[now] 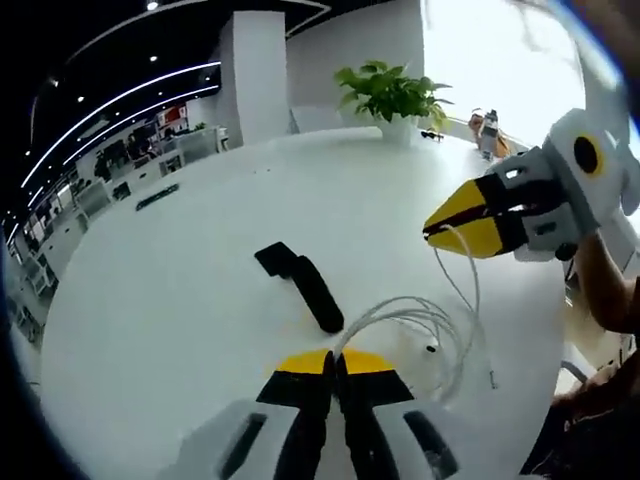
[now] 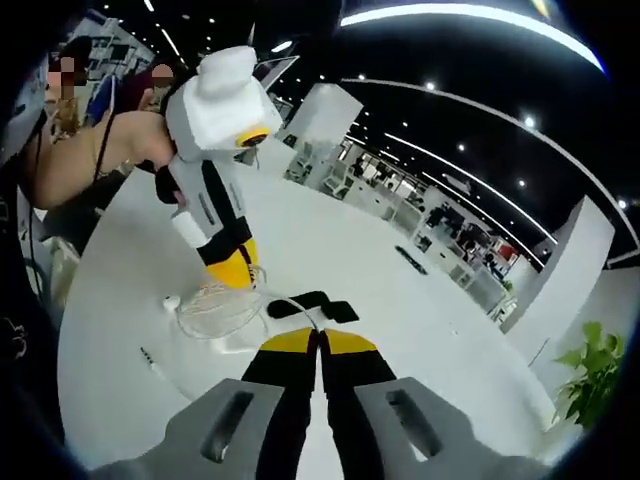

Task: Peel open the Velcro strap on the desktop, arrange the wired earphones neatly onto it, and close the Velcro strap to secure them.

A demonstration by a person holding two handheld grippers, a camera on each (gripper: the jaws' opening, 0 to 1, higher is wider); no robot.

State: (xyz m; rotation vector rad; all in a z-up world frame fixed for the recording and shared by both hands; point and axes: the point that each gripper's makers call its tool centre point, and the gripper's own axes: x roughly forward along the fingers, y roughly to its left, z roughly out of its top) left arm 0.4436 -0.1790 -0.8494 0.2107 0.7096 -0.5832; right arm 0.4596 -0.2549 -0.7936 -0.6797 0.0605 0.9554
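The black Velcro strap lies flat on the white round table, just past my left gripper. That gripper is shut on the looped white earphone cable, which fans out to its right. My right gripper hovers above the table at the right, shut on a strand of the same cable that hangs down from its tip. In the right gripper view, my right gripper holds a strand leading to the coil. The left gripper pins that coil beside the strap. An earbud and the jack plug lie loose.
A potted plant and small items stand at the table's far edge. A person's arm reaches in from the right. A dark flat object lies far left. Office desks fill the background.
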